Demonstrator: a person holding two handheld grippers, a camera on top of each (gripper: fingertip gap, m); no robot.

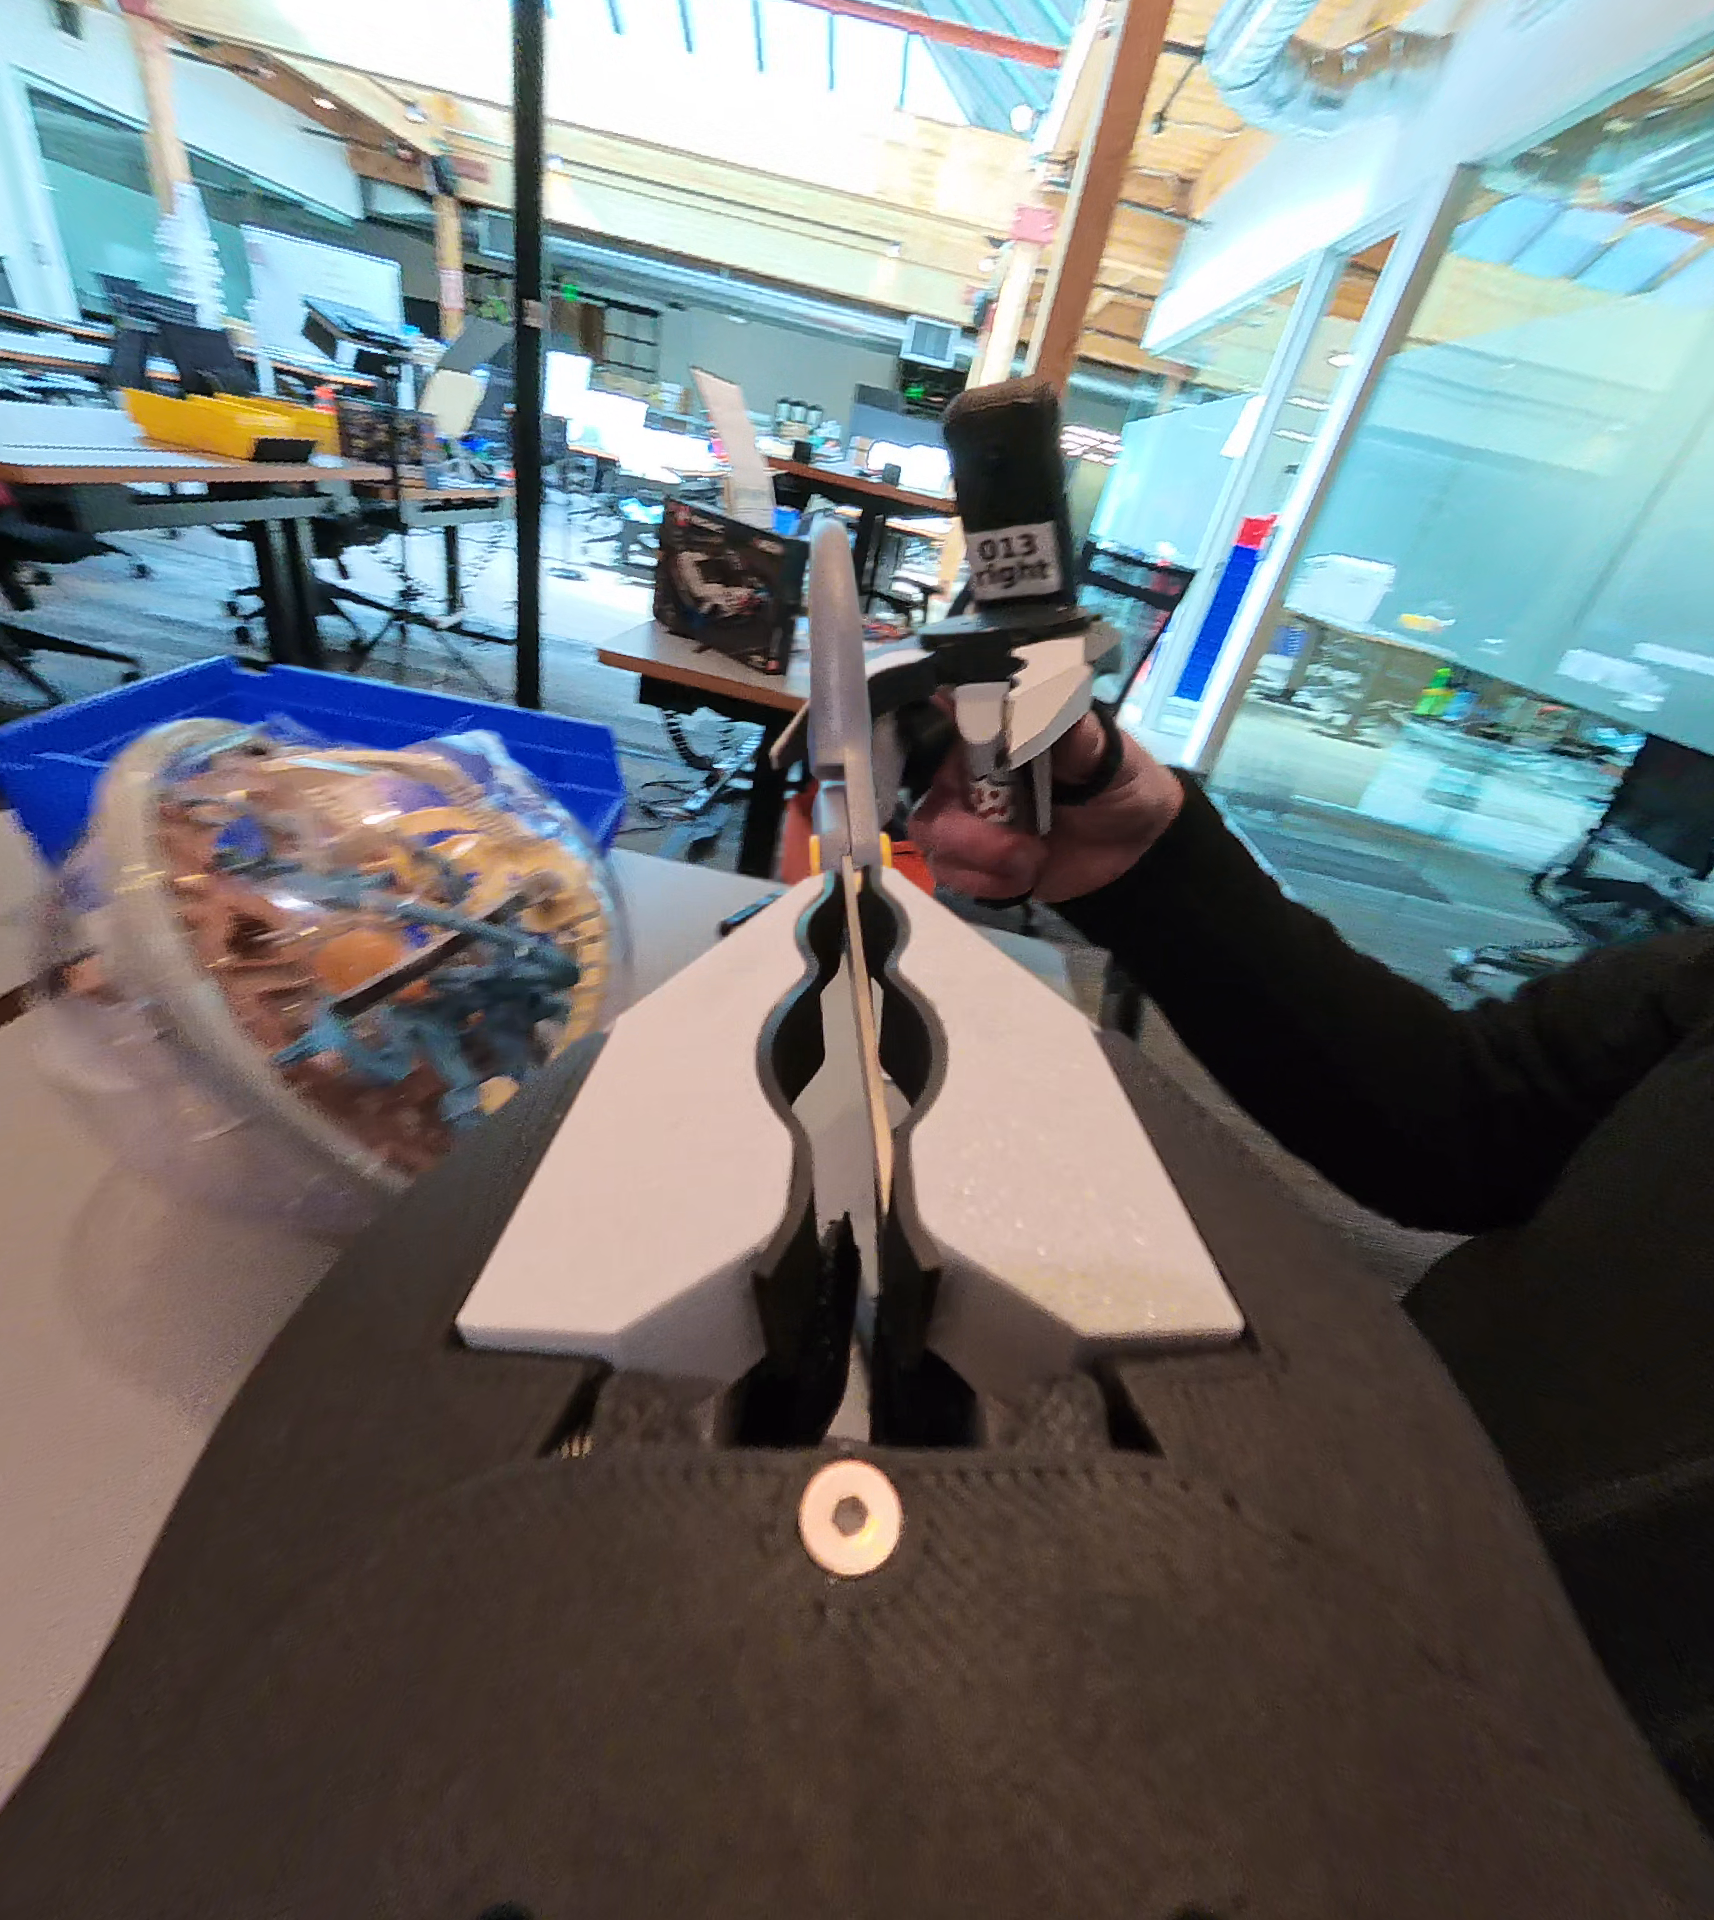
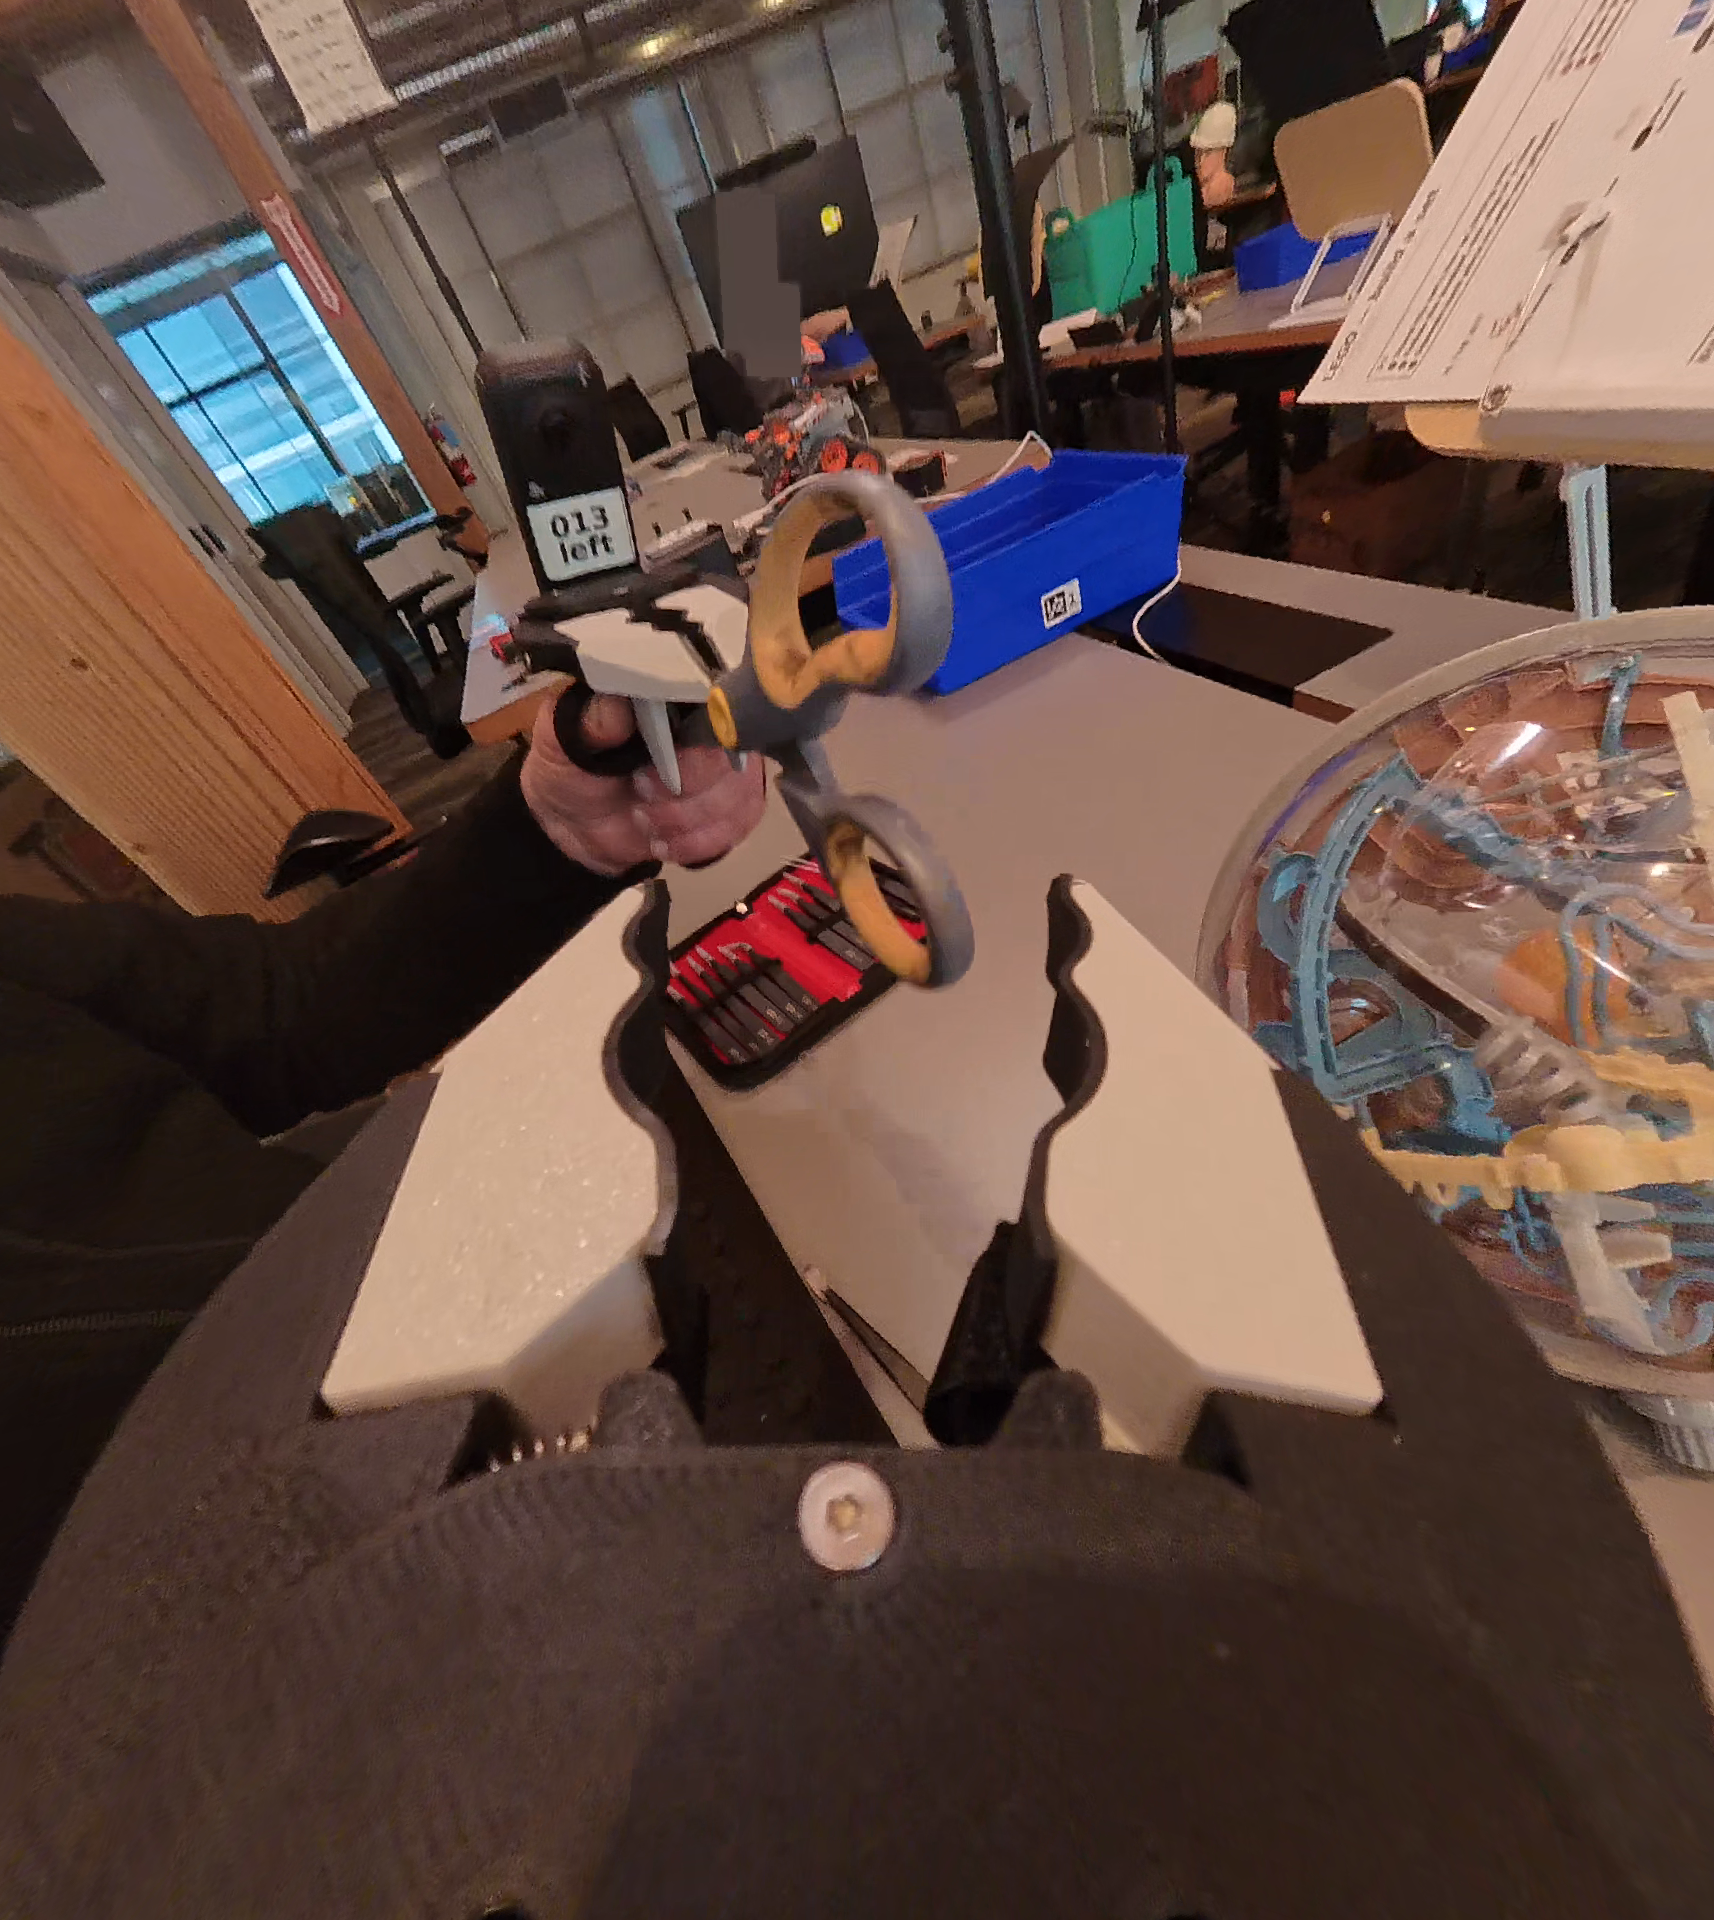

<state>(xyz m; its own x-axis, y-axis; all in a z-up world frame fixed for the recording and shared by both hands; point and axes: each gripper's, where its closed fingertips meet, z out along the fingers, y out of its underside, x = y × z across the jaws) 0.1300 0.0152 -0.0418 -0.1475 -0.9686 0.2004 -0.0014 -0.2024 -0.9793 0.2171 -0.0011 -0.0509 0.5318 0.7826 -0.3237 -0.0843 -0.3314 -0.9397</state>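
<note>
Above a grey worktable (image 2: pixel 988 790) in an open workshop, our left gripper (image 1: pixel 848 883) is clamped on the blades of a pair of scissors (image 1: pixel 842 717), the grey-and-yellow handles pointing up and away toward twelve o'clock in the left wrist view. Our right gripper (image 2: pixel 858 899) stands wide open, nothing between its white fingers (image 2: pixel 520 1143). In its view the scissors hang in the air at about twelve o'clock, their lower finger loop just beyond the fingertips. Directly under that loop, a red-and-black case of driver bits (image 2: pixel 780 977) lies flat on the table. A clear plastic maze ball (image 2: pixel 1559 1018) sits at three o'clock, close beside the right finger. A blue plastic bin (image 2: pixel 1029 561) rests farther back on the table at one o'clock. We wear dark sleeves (image 2: pixel 261 997).
</note>
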